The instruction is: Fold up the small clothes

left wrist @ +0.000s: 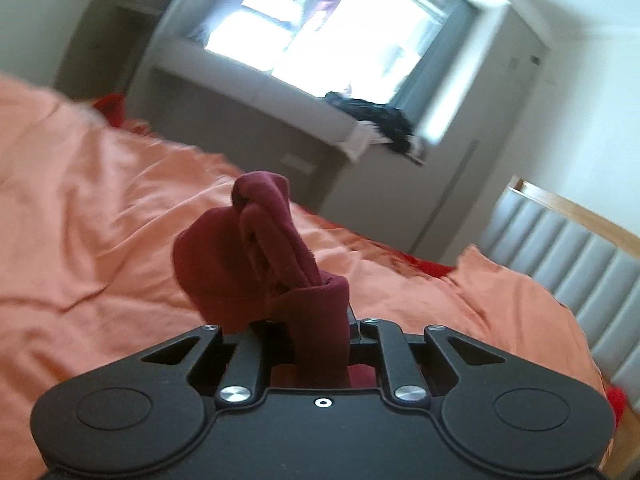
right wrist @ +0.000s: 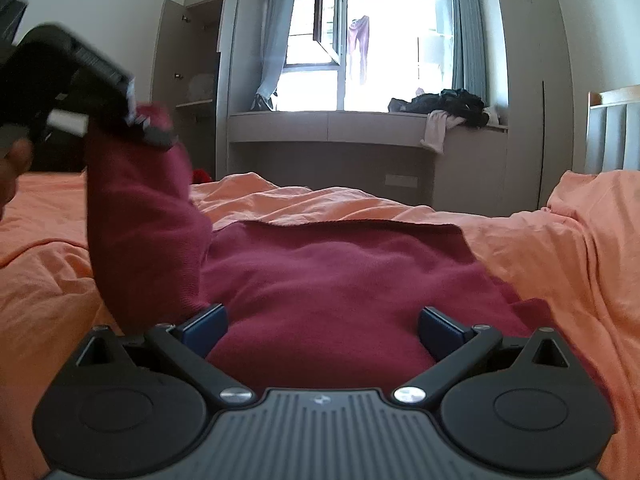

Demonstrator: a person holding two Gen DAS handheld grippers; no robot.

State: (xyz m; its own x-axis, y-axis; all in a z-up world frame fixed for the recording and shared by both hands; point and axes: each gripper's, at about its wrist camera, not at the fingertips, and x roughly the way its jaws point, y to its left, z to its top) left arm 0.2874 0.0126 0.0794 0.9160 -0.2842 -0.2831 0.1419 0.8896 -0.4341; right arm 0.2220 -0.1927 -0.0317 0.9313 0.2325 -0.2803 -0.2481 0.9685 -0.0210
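Observation:
A dark red knit garment lies spread on the orange bed cover. In the left wrist view a bunched corner of the garment stands up out of my left gripper, which is shut on it; the cloth hides the fingertips. The right wrist view shows the left gripper at the upper left, holding that corner lifted above the bed, with a hand behind it. My right gripper is open just over the garment's near part, its blue pads wide apart with cloth lying between them, unpinched.
A window ledge at the far side carries a pile of dark clothes and a white cloth hanging over its edge. An open wardrobe stands at the left. A padded headboard is at the right. Something red lies beyond the bed.

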